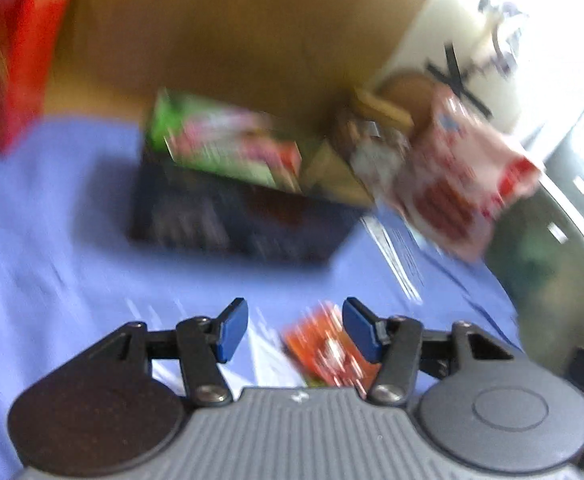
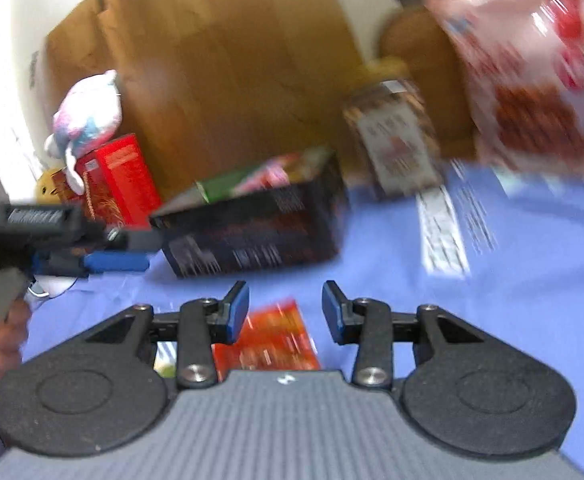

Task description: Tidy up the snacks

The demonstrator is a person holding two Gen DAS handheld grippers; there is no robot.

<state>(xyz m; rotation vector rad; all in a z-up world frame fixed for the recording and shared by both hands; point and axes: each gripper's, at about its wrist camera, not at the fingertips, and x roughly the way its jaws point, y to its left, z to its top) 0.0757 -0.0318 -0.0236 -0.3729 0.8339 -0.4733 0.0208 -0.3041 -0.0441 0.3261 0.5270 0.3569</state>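
Nearest in both wrist views, an orange-red snack packet [image 2: 270, 340] is seen lying flat on the blue-covered surface [image 2: 492, 320], just ahead of the right gripper [image 2: 285, 312] and low between the fingers of the left gripper [image 1: 295, 330]. Both grippers are shown released, jaws apart, nothing clamped between the pads. Heavy blur makes the packet's long axis hard to read; it appears to run away from the right gripper.

Further back, a black box [image 2: 256, 228] is shown with a green-and-pink snack box [image 1: 228, 144] resting on it, tilted. Beyond stand a jar [image 2: 392, 140], a white-and-red bag [image 2: 532, 72], a red carton [image 2: 120, 176] and a cardboard sheet [image 2: 220, 60].

The sorting is judged partly done — the loose packet remains, at least.
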